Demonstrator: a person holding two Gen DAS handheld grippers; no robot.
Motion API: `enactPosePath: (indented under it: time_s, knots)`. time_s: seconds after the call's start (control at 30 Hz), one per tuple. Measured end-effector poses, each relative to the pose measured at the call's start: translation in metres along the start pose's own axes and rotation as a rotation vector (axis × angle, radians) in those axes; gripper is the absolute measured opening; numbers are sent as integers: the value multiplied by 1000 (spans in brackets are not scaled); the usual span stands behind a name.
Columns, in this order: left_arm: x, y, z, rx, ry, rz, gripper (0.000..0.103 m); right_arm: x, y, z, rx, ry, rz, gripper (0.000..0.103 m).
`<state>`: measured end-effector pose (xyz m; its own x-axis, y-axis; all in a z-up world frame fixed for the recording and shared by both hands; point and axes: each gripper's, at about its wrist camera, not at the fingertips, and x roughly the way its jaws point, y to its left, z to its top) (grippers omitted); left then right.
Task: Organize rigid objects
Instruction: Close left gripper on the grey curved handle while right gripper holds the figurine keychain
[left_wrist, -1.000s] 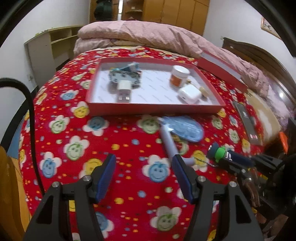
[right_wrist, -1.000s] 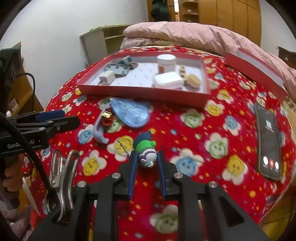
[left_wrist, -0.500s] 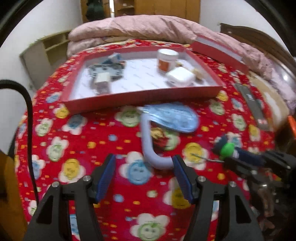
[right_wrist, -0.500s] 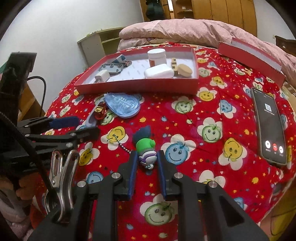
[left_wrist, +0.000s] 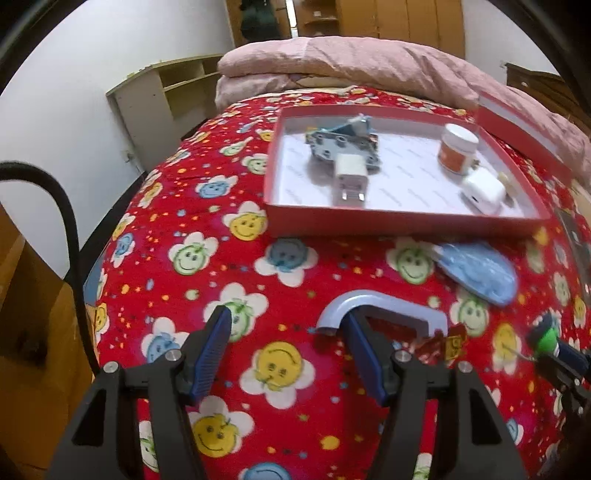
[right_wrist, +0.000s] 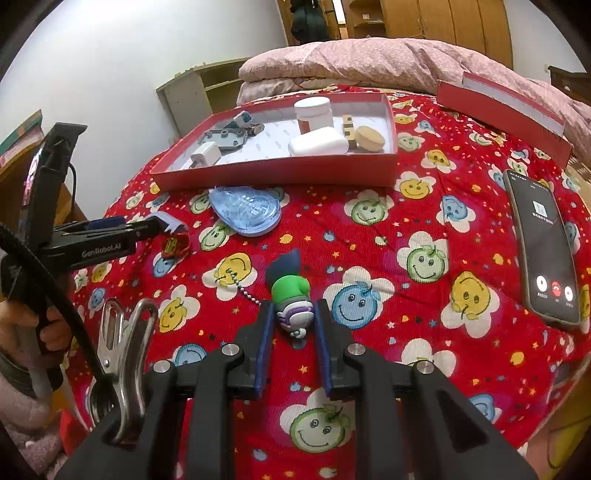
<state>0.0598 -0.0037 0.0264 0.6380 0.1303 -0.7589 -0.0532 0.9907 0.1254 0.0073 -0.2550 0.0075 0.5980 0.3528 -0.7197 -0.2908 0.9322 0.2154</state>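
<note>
Blue-padded left gripper (left_wrist: 288, 354), spread wide: slide sideways around the pale blue hook (left_wrist: 380, 314), then squeeze gently.

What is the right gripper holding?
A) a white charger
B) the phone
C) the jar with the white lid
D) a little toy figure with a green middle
D: the right gripper has its pads pressed on the little toy figure, while the other three lie untouched elsewhere.

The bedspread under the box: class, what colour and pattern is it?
Red bedspread with smiley-face flowers; clearest in the right wrist view.
</note>
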Motion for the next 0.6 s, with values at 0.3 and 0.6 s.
enactPosePath:
  time_s: [0.3,0.6]
  knots:
    - [-7,-8,-7,15,20,-217,77,0,0,-1,-5,-4,-5,22]
    - [-1,-27,-3,-19,10,-265,85,0,-1,-2,-2,-10,0,23]
